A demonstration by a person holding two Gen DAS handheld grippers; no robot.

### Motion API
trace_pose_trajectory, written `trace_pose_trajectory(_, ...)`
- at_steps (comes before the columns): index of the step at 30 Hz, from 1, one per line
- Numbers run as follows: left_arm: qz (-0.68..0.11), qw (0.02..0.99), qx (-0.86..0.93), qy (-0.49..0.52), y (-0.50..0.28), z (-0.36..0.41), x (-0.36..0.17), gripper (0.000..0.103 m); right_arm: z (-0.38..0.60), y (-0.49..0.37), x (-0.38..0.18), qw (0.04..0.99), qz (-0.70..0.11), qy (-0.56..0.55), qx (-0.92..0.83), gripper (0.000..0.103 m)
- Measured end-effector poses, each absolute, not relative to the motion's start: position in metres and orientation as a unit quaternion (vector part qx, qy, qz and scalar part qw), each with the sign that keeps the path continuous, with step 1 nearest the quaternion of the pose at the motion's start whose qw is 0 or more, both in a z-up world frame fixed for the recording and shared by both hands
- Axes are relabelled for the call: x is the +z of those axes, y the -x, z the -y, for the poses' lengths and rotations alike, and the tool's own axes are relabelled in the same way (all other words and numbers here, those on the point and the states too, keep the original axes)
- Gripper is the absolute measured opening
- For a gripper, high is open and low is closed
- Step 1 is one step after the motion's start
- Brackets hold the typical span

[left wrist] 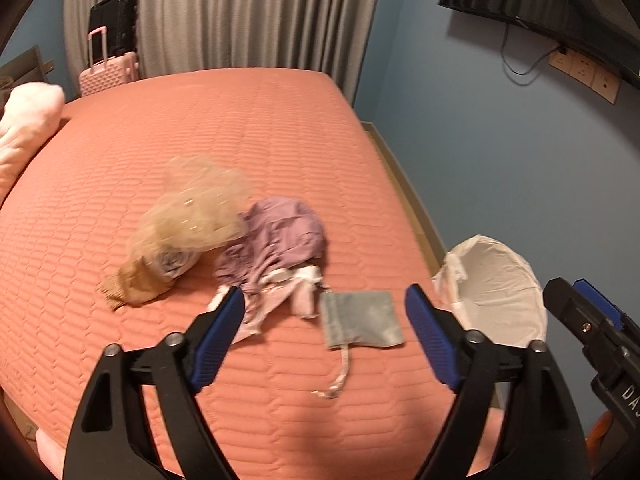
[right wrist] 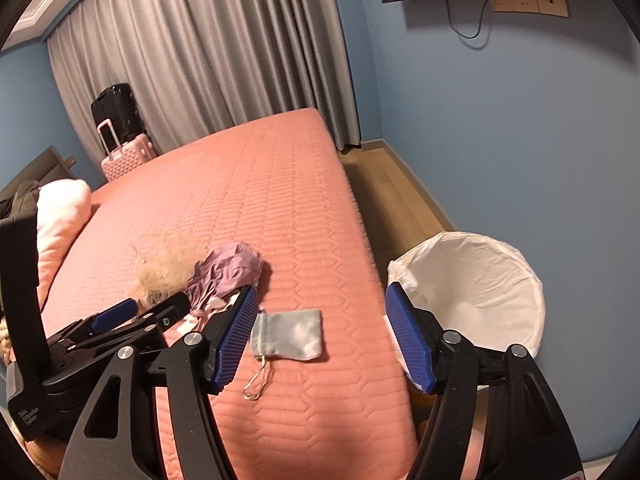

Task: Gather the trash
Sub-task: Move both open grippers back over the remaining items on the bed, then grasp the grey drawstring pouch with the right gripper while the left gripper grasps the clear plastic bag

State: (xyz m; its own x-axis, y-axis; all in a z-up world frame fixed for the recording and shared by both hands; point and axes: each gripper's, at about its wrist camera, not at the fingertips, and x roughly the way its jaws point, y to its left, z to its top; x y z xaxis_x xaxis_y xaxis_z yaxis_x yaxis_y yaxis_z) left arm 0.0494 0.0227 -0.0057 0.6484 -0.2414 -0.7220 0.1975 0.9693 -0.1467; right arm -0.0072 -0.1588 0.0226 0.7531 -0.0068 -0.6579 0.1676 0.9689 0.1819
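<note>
**Right wrist view: bin lined, nothing seen inside**

Right wrist view: white-lined trash bin stands on the floor beside the pink bed; the visible liner interior looks bare, though its bottom is hidden. Grey drawstring pouch lies flat near the bed edge, cord trailing, contents not discernible. Right gripper jaws spread wide, gripping nothing, pouch between them untouched. Left gripper likewise wide, unloaded. Purple cloth and blond fluffy heap touch each other, blurred.
</note>
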Motion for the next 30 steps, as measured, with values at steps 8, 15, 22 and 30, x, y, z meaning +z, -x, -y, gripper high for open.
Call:
trace_pose_trajectory(8,-0.436,0.896,-0.075,0.049,-0.059,-0.072,-0.044,0.081,0.130,-0.008,-0.004,0.920,-0.374,-0.107,-0.033,0.067)
trace_pose_trajectory(15,-0.465,0.882,-0.042,0.063,-0.070,-0.103,-0.077,0.081,0.108,-0.029,-0.036,0.909,-0.403,-0.101,-0.021,0.067)
trace_pose_trajectory(22,-0.488,0.870,-0.037,0.058,-0.086,-0.114,-0.104,0.081,0.092,-0.054,-0.072,0.894,-0.437,-0.102,-0.017,0.067)
trace_pose_trajectory(30,-0.510,0.856,-0.061,0.059,-0.105,-0.111,-0.131,0.077,0.080,-0.084,-0.108,0.878,-0.468,-0.098,-0.019,0.067)
